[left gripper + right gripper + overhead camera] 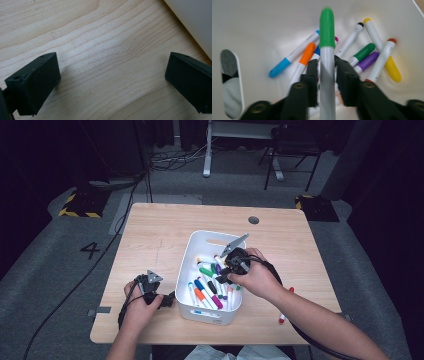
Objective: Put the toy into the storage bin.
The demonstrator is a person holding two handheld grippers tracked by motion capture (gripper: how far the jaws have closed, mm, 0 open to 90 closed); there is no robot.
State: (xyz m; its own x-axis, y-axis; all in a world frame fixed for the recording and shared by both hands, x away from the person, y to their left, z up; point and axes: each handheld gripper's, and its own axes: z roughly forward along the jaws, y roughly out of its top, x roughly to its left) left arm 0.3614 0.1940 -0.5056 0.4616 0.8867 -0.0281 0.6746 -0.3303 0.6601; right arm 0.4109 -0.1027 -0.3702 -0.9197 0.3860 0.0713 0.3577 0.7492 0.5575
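Right tongs (pixel 326 65) clamping green-capped marker (pixel 327 32)

The table (pixel 100 50) is showing pale, matt wood grain. The white bin (pixel 262 25) is looking like smooth, slightly glossy plastic, and the green-capped marker (pixel 327 50) is gleaming like smooth plastic.

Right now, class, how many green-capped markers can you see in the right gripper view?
2. One light-green-capped white marker is clamped in the right hand-held gripper; one dark-green-capped marker lies in the white plastic bin. Others may be hidden.
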